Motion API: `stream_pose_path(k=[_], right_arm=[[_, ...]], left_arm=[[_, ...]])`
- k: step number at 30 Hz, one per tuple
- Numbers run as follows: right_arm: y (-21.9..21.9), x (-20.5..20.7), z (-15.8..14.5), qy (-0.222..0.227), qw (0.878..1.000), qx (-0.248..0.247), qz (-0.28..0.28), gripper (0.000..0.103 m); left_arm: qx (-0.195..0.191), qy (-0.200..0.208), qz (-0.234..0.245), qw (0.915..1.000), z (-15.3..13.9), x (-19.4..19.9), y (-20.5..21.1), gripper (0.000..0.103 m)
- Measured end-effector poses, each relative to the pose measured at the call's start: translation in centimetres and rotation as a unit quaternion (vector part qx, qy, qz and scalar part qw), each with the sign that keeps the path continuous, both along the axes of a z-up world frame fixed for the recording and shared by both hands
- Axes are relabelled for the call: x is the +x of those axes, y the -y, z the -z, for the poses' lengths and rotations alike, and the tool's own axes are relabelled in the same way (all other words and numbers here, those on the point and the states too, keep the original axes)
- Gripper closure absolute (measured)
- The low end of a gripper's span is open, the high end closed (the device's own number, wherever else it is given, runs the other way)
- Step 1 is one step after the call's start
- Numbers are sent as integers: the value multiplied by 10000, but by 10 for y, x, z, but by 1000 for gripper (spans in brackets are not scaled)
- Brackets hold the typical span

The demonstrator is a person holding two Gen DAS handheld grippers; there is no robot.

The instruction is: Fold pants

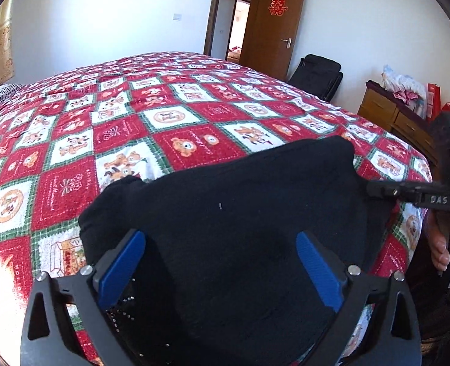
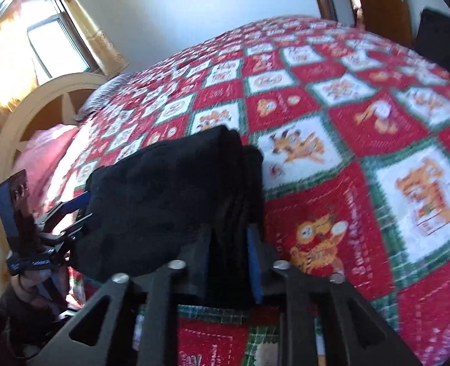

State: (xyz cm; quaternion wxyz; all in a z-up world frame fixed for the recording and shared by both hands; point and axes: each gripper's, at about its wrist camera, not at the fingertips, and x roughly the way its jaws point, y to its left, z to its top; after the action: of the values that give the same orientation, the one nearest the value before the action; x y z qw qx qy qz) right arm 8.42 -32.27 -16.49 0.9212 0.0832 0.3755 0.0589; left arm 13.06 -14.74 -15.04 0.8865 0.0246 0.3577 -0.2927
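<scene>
The black pants (image 1: 240,189) lie folded into a thick stack on the red patchwork quilt (image 1: 133,122), near the bed's front edge. My left gripper (image 1: 220,235) is wide open above the stack's near part; its blue pads (image 1: 124,262) stand far apart and touch no cloth. In the right wrist view the pants (image 2: 170,183) show layered folds along their right edge. That edge fills the gap in my right gripper (image 2: 229,235), whose pads are shut on it. The right gripper (image 1: 374,189) also shows at the stack's right side, and the left gripper (image 2: 45,198) is at the far left.
A person's hand (image 1: 441,244) holds the right tool at the frame's right edge. An open wooden door (image 1: 270,24), a black chair (image 1: 316,76) and a dresser (image 1: 389,113) stand past the bed. The headboard (image 2: 17,116), a pink pillow (image 2: 48,146) and a window (image 2: 57,45) are at the bed's head.
</scene>
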Motion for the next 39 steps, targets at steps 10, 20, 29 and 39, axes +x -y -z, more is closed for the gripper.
stream_pose_path(k=[10,20,29,39], right_arm=[[-30,54,7,-49,9974,328,-643,50],[10,38,26,-423,9961,648,-430,50],[-22,26,5,-191,9904,879,-1048,75],[-148,87,-62,294,9645,950,-2445,76]], left_arm=[[282,309,-274,9987,-3,-5,-15,0],[-1103,-521,-653,9904,22,9,-72,7],[-1346,-525,-200,9893,12,9,-62,86],[-1412,576,-1149,9816,-66,-14,-195,90]])
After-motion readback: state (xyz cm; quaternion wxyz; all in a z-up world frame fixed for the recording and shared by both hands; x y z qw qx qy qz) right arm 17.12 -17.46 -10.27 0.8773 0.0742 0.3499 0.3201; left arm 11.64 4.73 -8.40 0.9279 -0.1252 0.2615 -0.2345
